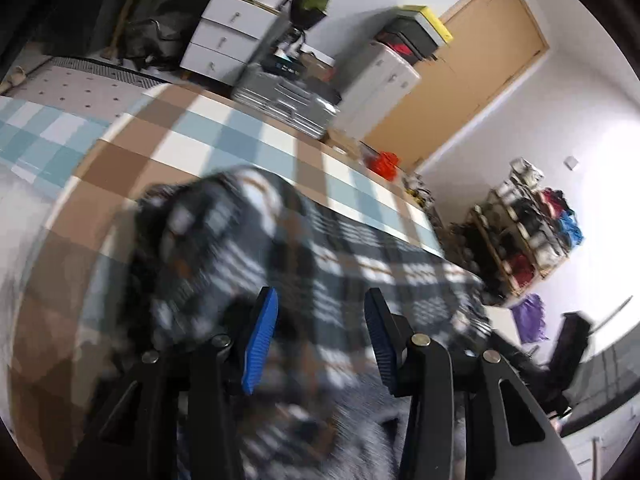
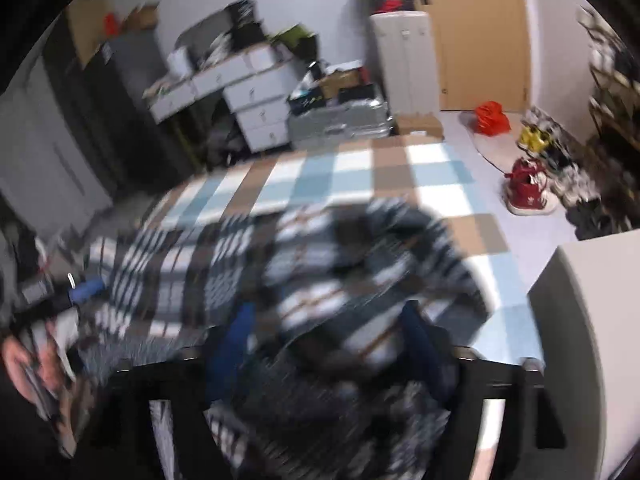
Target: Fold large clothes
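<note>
A dark plaid garment with white and tan stripes lies crumpled on a checked bed cover. My left gripper hovers just above it, its blue-padded jaws apart with cloth showing between them. In the right wrist view the same garment is badly blurred. My right gripper sits over it with jaws wide apart. The left gripper's blue tip and the hand holding it show at the far left there.
The bed cover is tan, blue and white. Beyond it stand white drawers, a silver suitcase, a wooden door and a cluttered shelf rack. Red shoes lie on the floor. A white cabinet stands at right.
</note>
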A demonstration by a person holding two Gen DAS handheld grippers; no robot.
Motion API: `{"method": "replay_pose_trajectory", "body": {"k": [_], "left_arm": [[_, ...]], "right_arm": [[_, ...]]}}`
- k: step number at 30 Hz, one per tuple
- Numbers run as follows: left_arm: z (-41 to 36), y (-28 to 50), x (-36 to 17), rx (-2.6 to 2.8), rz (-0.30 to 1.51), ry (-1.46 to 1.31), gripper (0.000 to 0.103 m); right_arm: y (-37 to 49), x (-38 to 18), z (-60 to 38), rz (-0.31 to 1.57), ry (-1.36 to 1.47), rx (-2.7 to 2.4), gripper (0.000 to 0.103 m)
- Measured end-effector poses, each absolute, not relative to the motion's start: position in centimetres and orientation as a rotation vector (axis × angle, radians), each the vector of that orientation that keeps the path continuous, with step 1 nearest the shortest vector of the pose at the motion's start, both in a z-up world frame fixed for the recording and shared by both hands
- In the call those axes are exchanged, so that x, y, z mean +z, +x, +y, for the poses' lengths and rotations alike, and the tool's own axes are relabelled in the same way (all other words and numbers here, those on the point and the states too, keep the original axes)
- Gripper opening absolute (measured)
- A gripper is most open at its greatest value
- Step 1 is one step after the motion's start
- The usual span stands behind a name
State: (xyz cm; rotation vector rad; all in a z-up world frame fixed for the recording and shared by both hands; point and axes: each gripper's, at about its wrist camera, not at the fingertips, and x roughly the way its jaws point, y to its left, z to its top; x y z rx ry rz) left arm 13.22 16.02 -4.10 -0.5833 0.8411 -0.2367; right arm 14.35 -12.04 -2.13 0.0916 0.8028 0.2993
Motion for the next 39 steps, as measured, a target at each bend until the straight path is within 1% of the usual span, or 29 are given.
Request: {"method": "replay_pose_trajectory", "body": {"k": [1,2,4,5,6,8,9,12,16,18,19,22,27,28,30,31,34,36,39], "left_arm": [[15.5,12.9,-3.9,-0.26,0.841,-0.592,0.039],[14.5,12.5,-3.6,-0.28,0.847,-0.566,0.039],[12.8,12.3,-3.6,-0.222,0.863,-0.47,0.039],[12.2,12.3,-4.0,-0.221,0.874,-0.454,0.039],[11.8,12.4,-4.7,-0.212,0.902,-0.448,0.039],[11.7,12.7,-6.6,-0.137,0.959,-0.402,0.039],[11.9,13.0,-7.8,-0.101,0.993,-0.373,0.039],[12.9,12.7,-9.1,-0.019,0.988,-0.373,0.038],[11.8,11.3,-7.7,0.03,0.926,-0.346,0.038],[10.4,10.1,-7.5,0.053,0.897,-0.297,0.039],[9.9,9.7,-7.5,0.062,0.887,-0.27,0.039],[8.6,9.1,-7.1,0.067,0.851,-0.171,0.039],[8.9,9.3,-6.3,0.014,0.812,-0.141,0.04],[9.0,9.2,-6.3,0.01,0.803,-0.117,0.04],[8.8,9.2,-6.9,0.033,0.774,-0.027,0.045],[8.7,9.4,-7.3,0.039,0.78,0.004,0.048],[9.1,10.6,-9.1,0.052,0.837,0.048,0.048],[9.4,10.8,-9.3,0.049,0.842,0.037,0.048],[9.0,10.7,-8.9,0.052,0.839,0.053,0.048]], "right_arm": [[14.0,-3.2,-11.7,0.824,0.091,0.272,0.079],[14.0,-4.7,-11.7,0.878,0.143,0.251,0.083],[14.2,-8.6,-12.6,1.042,0.354,0.223,0.092],[13.5,-9.0,-13.0,0.978,0.39,0.209,0.091],[12.7,-8.5,-12.6,0.908,0.34,0.19,0.092],[13.2,-8.8,-10.9,0.995,0.148,0.16,0.092],[12.9,-8.5,-11.0,1.0,0.154,0.136,0.092],[11.3,-7.0,-12.3,0.981,0.364,0.176,0.092],[9.1,-3.3,-11.6,0.877,0.42,0.236,0.093],[8.9,-2.4,-11.0,0.815,0.438,0.264,0.1],[9.1,-2.4,-10.8,0.799,0.445,0.276,0.103],[10.7,-3.7,-10.5,0.8,0.441,0.292,0.103],[12.0,-6.1,-10.4,0.863,0.412,0.302,0.103],[12.0,-6.2,-10.6,0.866,0.404,0.302,0.103],[12.2,-6.7,-10.7,0.886,0.39,0.32,0.103],[12.2,-6.9,-10.6,0.888,0.374,0.32,0.103],[11.8,-7.0,-9.4,0.884,0.268,0.325,0.103],[11.6,-7.3,-8.5,0.885,0.186,0.318,0.103],[11.6,-7.7,-7.8,0.879,0.141,0.301,0.103]]}}
